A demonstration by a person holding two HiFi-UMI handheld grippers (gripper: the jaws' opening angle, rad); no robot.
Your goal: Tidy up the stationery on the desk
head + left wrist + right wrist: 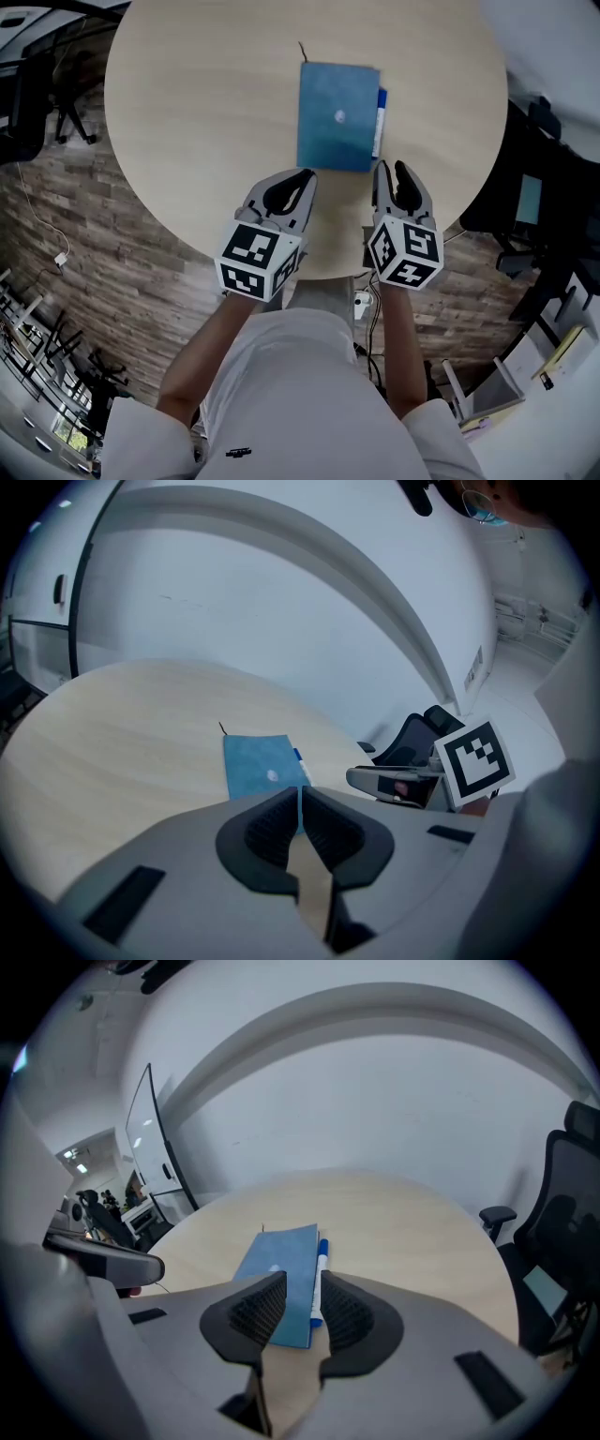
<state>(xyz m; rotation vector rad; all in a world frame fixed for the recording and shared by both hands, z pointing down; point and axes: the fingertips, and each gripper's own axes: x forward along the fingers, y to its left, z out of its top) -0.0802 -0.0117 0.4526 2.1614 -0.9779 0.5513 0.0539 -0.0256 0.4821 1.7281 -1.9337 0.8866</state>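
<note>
A blue notebook (337, 117) lies closed on the round pale wooden table (187, 122), with a small white mark on its cover. A blue and white pen (380, 122) rests along its right edge. My left gripper (305, 178) hovers just short of the notebook's near left corner, jaws shut with nothing between them. My right gripper (392, 171) hangs by the near right corner, jaws open and empty. In the left gripper view the notebook (258, 769) lies beyond the closed jaws (299, 803). In the right gripper view the notebook (281, 1279) and pen (322, 1265) show past the parted jaws (303, 1302).
The table's near edge curves right under both grippers. Black office chairs (525, 187) stand to the right of the table, one of them (562, 1232) also in the right gripper view. A whiteboard (155, 1138) stands beyond the table's far left. Wood-look floor lies below.
</note>
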